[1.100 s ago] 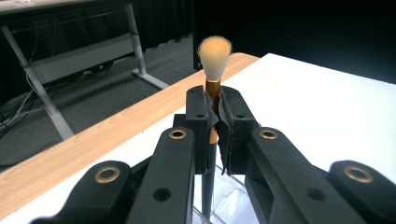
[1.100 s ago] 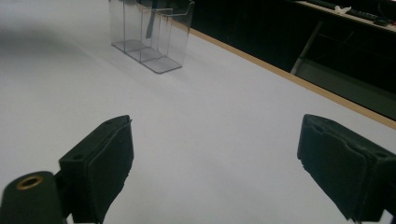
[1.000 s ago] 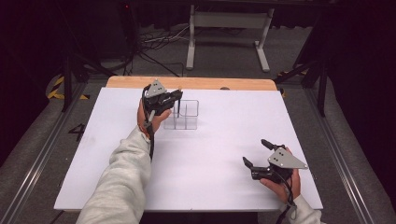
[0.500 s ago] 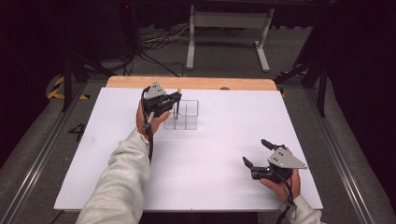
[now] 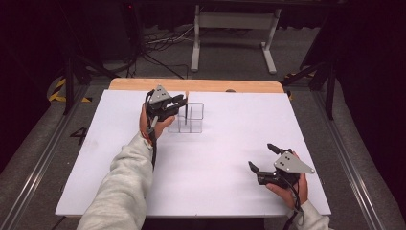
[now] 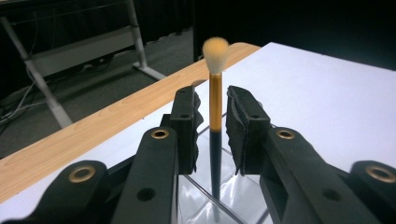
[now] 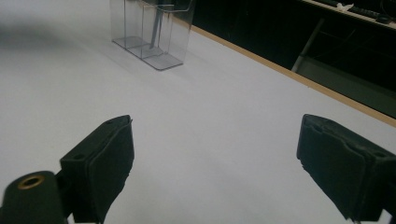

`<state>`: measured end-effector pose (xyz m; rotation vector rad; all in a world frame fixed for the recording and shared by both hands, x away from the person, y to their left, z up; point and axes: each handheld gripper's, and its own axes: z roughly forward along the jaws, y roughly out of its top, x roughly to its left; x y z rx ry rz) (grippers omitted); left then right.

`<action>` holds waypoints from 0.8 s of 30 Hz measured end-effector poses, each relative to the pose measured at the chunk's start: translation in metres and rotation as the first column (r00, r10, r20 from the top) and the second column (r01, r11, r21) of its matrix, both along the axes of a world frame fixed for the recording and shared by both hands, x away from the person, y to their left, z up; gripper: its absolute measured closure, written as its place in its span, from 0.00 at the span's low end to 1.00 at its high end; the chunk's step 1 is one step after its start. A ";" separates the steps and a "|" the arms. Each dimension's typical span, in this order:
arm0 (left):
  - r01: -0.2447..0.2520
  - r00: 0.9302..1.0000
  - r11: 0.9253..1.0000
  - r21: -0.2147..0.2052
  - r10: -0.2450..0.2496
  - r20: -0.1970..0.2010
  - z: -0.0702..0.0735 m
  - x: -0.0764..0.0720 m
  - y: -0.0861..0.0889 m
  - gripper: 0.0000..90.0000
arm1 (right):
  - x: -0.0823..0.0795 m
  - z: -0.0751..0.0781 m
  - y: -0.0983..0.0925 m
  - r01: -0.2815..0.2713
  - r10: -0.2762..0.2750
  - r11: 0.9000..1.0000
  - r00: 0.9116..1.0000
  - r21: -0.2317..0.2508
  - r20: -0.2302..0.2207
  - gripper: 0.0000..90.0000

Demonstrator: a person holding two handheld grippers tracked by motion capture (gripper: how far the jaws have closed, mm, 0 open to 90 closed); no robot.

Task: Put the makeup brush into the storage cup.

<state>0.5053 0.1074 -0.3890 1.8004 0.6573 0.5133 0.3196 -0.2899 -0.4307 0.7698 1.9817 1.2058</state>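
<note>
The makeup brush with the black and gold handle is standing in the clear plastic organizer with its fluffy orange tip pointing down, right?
Not quite. The makeup brush with the black and gold handle does stand in the clear plastic organizer, but its fluffy orange tip points up and its black end goes down into the compartment. The left gripper view shows this, between the jaws of the left gripper.

The brush [image 6: 215,116] has soft, fluffy bristles, a shiny gold metal collar and a glossy dark handle. The holder [image 5: 191,118] is clear, glossy plastic with smooth walls. The left gripper [image 6: 215,119] has matt black plastic jaws with brass-coloured rivets, and its pads look rough and rubbery. The table [image 5: 225,158] has a smooth, matt white top and a pale wood edge.
</note>
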 end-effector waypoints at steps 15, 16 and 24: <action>-0.042 0.996 0.999 -0.001 0.042 0.078 0.016 -0.022 0.016 0.52 | -0.001 0.001 0.001 0.001 -0.001 1.000 1.000 -0.008 0.006 0.13; -0.040 0.996 0.999 0.009 0.040 0.084 0.017 -0.024 0.017 0.52 | -0.001 0.001 0.001 0.001 -0.001 1.000 1.000 -0.008 0.006 0.13; -0.071 0.991 0.997 0.037 0.066 0.113 0.022 -0.037 0.019 0.31 | -0.001 0.001 0.002 -0.001 0.001 1.000 1.000 -0.007 0.005 0.13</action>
